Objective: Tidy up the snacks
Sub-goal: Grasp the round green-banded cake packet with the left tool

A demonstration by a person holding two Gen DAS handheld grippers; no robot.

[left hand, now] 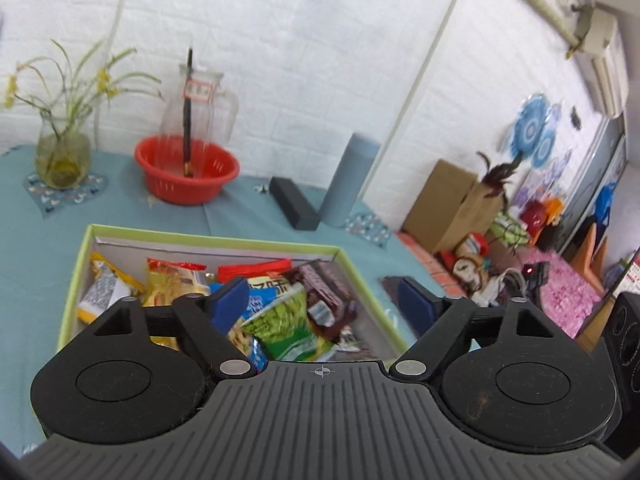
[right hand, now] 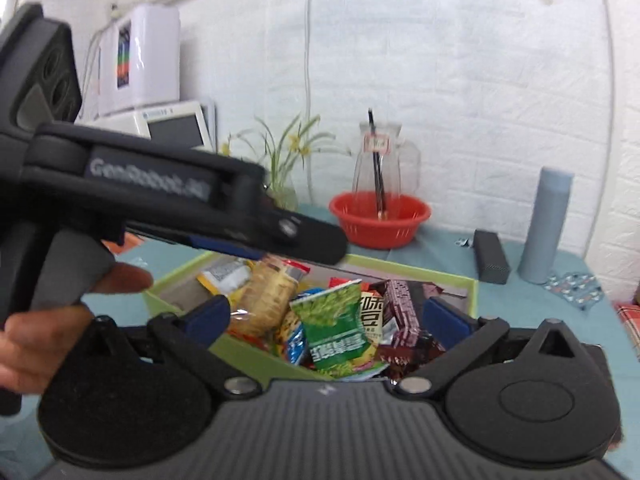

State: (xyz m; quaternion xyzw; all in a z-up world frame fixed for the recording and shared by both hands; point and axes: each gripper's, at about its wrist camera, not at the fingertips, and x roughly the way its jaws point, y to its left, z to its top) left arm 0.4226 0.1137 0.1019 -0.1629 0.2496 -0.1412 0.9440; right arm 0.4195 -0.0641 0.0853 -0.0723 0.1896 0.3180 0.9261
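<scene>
A green-rimmed cardboard box [left hand: 208, 237] sits on the teal tablecloth, full of snack packets: a green pea packet [left hand: 286, 326], yellow packets [left hand: 174, 280], a red packet [left hand: 252, 268] and brown chocolate bars [left hand: 326, 294]. My left gripper [left hand: 324, 300] is open and empty, hovering over the box's near side. In the right wrist view the same box [right hand: 474, 286] holds the green packet [right hand: 334, 328]. My right gripper [right hand: 332, 316] is open and empty just above the snacks. The left gripper's body [right hand: 168, 196] crosses that view at upper left, held by a hand.
At the back stand a red basket [left hand: 186, 172] with a glass pitcher [left hand: 198, 112], a glass vase of flowers [left hand: 62, 156], a grey-blue bottle [left hand: 350, 178] and a black case [left hand: 294, 208]. The table's right edge drops to a cluttered floor with cardboard boxes [left hand: 448, 204].
</scene>
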